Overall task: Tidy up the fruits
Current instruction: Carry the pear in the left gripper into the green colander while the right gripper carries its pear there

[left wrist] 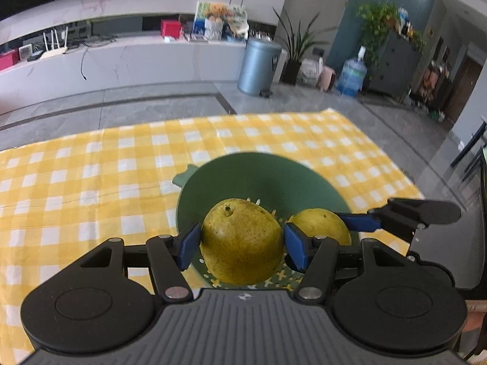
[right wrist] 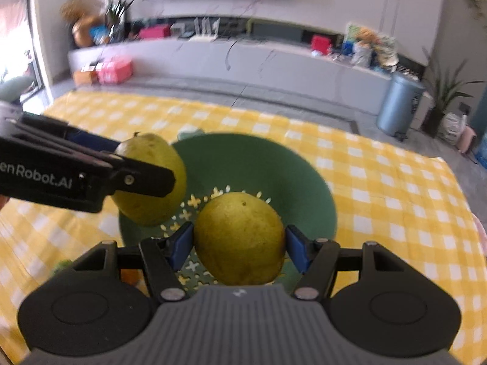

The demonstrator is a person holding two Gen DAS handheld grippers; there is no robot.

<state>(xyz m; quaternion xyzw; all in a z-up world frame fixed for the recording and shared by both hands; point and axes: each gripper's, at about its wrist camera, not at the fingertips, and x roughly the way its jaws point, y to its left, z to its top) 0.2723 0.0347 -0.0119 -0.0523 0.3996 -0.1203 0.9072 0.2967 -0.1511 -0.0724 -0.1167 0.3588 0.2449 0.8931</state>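
My left gripper is shut on a yellow-green pear, its blue pads pressing both sides. That pear hangs over a green perforated colander on the yellow checked tablecloth. My right gripper is shut on a second yellow-green pear, also above the colander. In the left wrist view the second pear and the right gripper's finger show at the right. In the right wrist view the left gripper's finger crosses the first pear at the left.
The checked tablecloth covers the table, whose far edge meets a grey tiled floor. A grey bin, potted plants and a water jug stand beyond. A long white counter with clutter runs along the back wall. Something orange peeks out under the right gripper.
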